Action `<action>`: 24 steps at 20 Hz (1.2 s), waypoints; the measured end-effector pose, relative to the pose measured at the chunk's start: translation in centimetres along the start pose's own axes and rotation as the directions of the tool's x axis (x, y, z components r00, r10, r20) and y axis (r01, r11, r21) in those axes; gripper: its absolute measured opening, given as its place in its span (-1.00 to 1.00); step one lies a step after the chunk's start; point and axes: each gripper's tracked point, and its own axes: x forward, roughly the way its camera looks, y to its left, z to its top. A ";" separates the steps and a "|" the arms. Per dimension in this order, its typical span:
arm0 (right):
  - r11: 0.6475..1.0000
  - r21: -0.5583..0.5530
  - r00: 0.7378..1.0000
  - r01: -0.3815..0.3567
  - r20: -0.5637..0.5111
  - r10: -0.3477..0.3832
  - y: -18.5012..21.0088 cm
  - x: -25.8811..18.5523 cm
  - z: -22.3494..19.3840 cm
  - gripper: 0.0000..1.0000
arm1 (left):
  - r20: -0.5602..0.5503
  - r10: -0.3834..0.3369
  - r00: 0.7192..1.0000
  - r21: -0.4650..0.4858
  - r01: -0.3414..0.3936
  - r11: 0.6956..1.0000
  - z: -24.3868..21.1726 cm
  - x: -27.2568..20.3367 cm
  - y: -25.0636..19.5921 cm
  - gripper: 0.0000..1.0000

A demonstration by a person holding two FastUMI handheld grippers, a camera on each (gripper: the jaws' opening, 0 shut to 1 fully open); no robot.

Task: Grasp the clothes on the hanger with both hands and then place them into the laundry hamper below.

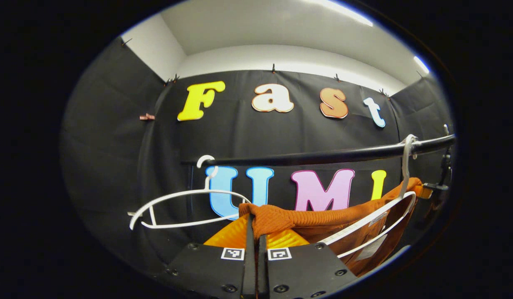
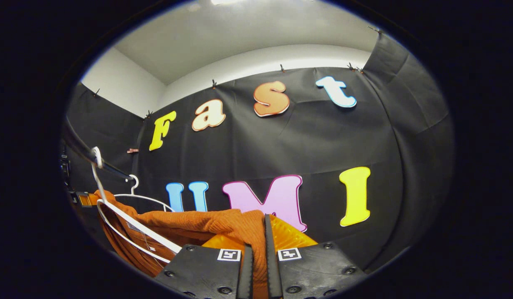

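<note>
An orange knit garment (image 1: 318,219) hangs on a white hanger (image 1: 389,207) from a black rail (image 1: 323,156). My left gripper (image 1: 255,232) is shut on the garment's left shoulder edge, with fabric pinched between its fingers. The same orange garment (image 2: 206,224) appears in the right gripper view, still draped over the white hanger (image 2: 132,226). My right gripper (image 2: 257,243) is shut on the garment's other shoulder, and a strip of knit runs down between its fingers. The hamper is out of sight.
An empty white hanger (image 1: 186,203) hangs on the rail to the left of the garment and appears as an empty hanger (image 2: 136,189) behind it in the right gripper view. The other gripper's orange part (image 1: 424,191) shows at the rail's right end.
</note>
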 end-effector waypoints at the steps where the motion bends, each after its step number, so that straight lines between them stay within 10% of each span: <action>1: 1.000 0.008 1.000 -0.010 -0.022 0.010 0.1 -0.1 -0.9 -0.64 | -0.012 -0.005 1.000 -0.010 0.005 1.000 -0.8 -0.3 0.4 -0.91; 16: 0.979 0.115 0.986 -0.167 -0.002 0.168 0.3 4.8 -2.0 -0.57 | -0.115 -0.348 0.930 -0.182 0.325 0.928 -2.2 4.7 1.2 -0.87; 24: 0.958 0.198 0.977 -0.207 -0.003 0.212 0.4 8.2 -1.8 -0.72 | -0.205 -0.460 0.864 -0.340 0.378 0.861 -3.9 7.4 1.7 -0.87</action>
